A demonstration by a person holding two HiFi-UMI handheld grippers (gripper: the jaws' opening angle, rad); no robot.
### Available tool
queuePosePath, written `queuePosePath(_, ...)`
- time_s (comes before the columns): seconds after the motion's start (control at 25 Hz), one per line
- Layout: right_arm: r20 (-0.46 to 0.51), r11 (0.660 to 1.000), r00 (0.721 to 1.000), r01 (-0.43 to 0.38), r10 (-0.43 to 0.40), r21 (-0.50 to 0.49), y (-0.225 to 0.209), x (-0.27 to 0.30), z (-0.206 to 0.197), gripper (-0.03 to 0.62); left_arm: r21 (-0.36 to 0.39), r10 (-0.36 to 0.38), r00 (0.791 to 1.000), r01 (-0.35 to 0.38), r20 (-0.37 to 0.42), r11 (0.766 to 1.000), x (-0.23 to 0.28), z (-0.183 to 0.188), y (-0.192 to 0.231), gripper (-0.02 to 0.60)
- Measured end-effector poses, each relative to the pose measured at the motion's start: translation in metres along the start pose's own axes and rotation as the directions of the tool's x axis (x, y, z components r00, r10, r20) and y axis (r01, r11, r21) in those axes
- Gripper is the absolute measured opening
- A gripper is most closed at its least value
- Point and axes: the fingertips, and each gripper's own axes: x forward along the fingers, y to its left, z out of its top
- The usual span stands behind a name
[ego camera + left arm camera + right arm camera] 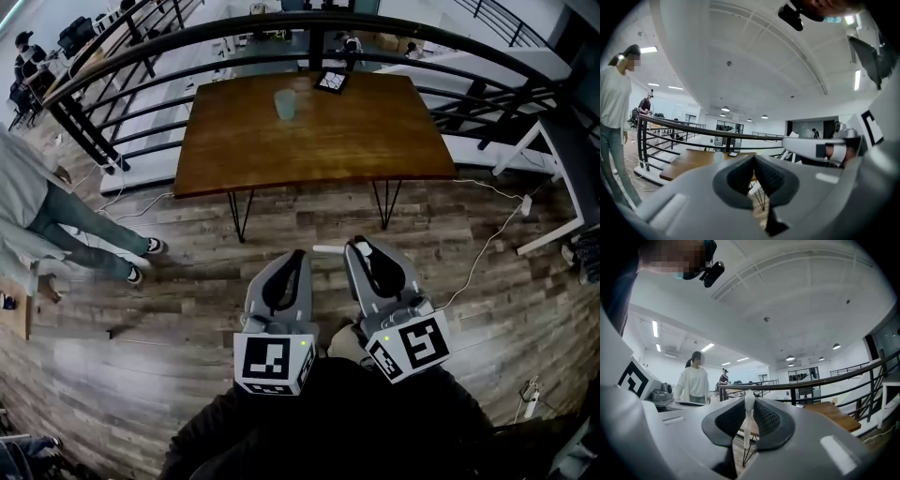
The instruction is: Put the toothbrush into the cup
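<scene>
The cup (285, 104) stands on the table (319, 131), toward its far edge and a little left of its middle. Right of the cup, at the table's far edge, lies a flat thing, perhaps a marker card (331, 82). The railing (187, 37) curves behind the table and round its left side. A person (56, 220) stands on the floor well left of the table. In front of the table, well apart from it, the left gripper (294, 257) and right gripper (362, 247) sit side by side. The toothbrush (329, 249) is between the right gripper's jaws and sticks out leftward.
</scene>
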Motion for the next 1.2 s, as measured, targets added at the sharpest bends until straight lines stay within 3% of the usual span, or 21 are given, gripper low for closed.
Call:
queuePosePath(0.56,-0.083,0.997,0.996,-0.01,0.017,0.082,-0.044,0.072,-0.033,0.052,-0.013,0.009,0.993,-0.011,-0.118,1.0,0.079,-0.02,0.033,0.008)
queuePosePath(0.88,-0.043,0.995,0.998,-0.035,0.039,0.092,-0.096,0.116,-0.016,0.052,0.025,0.012,0.995,-0.01,-0.103,1.0,0.146,0.004,0.03,0.008)
queuePosePath(1.2,0.023,0.991,0.996,-0.088,0.086,0.098,-0.132,0.155,0.009,0.052,0.076,0.064,0.995,-0.058,-0.08,0.995,0.192,0.031,0.036,0.008)
